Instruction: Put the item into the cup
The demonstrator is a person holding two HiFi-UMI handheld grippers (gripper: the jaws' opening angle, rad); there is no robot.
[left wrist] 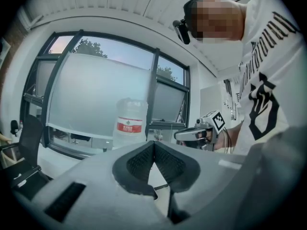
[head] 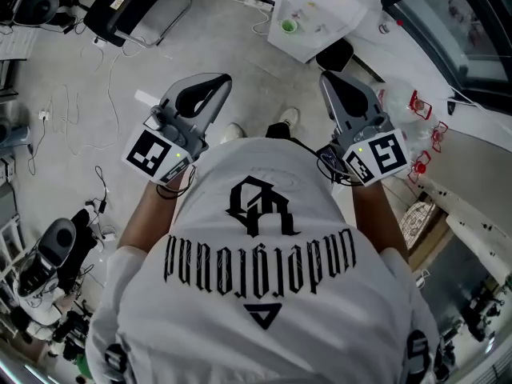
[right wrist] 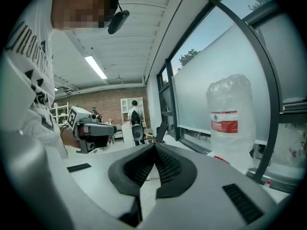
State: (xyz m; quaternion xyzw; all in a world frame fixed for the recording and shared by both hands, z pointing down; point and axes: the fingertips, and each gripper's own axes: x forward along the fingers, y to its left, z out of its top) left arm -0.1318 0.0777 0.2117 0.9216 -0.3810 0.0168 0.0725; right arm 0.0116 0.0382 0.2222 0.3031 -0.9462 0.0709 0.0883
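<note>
My left gripper (head: pixel 218 80) and my right gripper (head: pixel 326 77) are held out level in front of the person's white shirt, above the grey floor. Both are shut with nothing between their pads. In the left gripper view the tips of the left gripper (left wrist: pixel 153 143) meet, and the right gripper (left wrist: pixel 199 133) shows beside them. The right gripper (right wrist: pixel 154 145) is likewise shut in its own view, with the left gripper (right wrist: pixel 91 128) off to its side. A small green round thing, possibly a cup (head: pixel 289 26), sits on a white table (head: pixel 320 18) ahead. I cannot make out the item.
A large water bottle (left wrist: pixel 130 123) (right wrist: pixel 229 119) stands by the tall windows. A black chair (head: pixel 128 6) and loose cables (head: pixel 60 126) lie on the floor at the left. Another person (right wrist: pixel 134 121) stands far off. Shelving and clutter line the right side (head: pixel 420 214).
</note>
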